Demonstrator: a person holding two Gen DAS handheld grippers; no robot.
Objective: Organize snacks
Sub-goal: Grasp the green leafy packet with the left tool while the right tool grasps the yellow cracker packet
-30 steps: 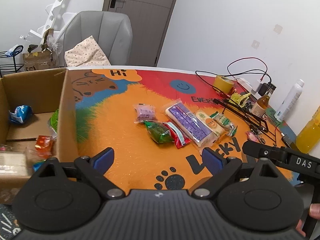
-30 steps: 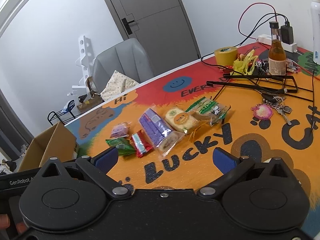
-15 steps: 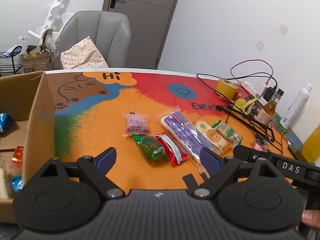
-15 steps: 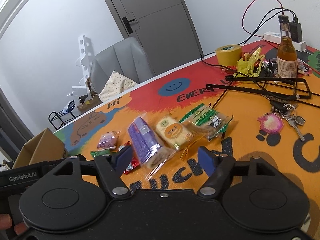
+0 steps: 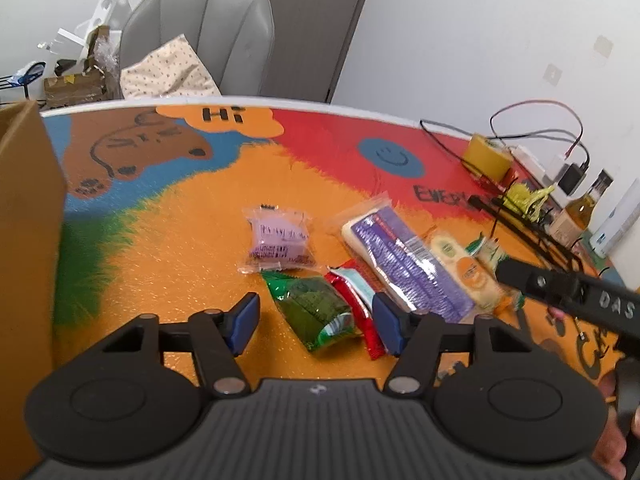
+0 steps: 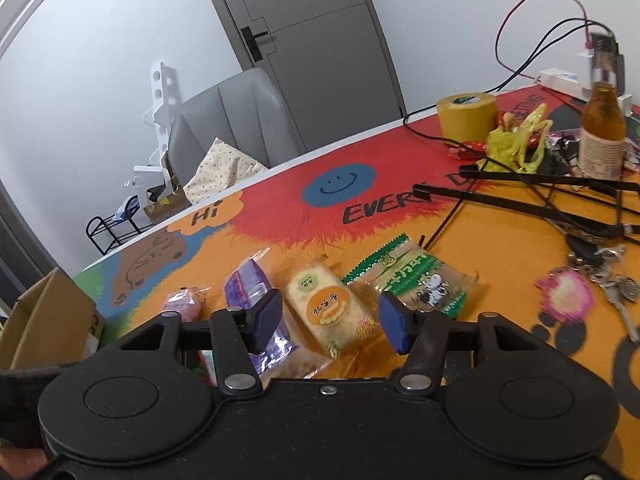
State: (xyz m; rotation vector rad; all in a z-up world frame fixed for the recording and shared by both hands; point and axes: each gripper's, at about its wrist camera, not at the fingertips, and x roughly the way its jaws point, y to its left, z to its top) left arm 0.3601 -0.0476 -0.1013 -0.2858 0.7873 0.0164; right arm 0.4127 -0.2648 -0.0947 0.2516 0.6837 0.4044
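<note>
Several snack packets lie in a row on the orange mat. My left gripper [image 5: 316, 320] hovers low over a green packet [image 5: 314, 312] and a red packet [image 5: 354, 308]; both lie between its closing jaws, and the blue pads do not press on them. My right gripper [image 6: 330, 320] straddles a pale cake packet with an orange label [image 6: 328, 308], its jaws closing too, pads still apart from it. A long purple packet [image 6: 248, 284] lies under its left finger. A small purple packet [image 5: 280, 240] and a green-white packet [image 6: 420, 280] lie free.
A cardboard box [image 5: 24, 220] stands at the mat's left edge. At the right are a tape roll [image 6: 466, 116], an amber bottle [image 6: 602, 132], cables, a black wire rack [image 6: 540, 184] and keys [image 6: 616, 280]. A grey chair [image 5: 200, 40] stands behind the table.
Both grippers have moved forward and down onto the snack row, and both pairs of jaws have narrowed. The box has slid to the left edge of the left wrist view.
</note>
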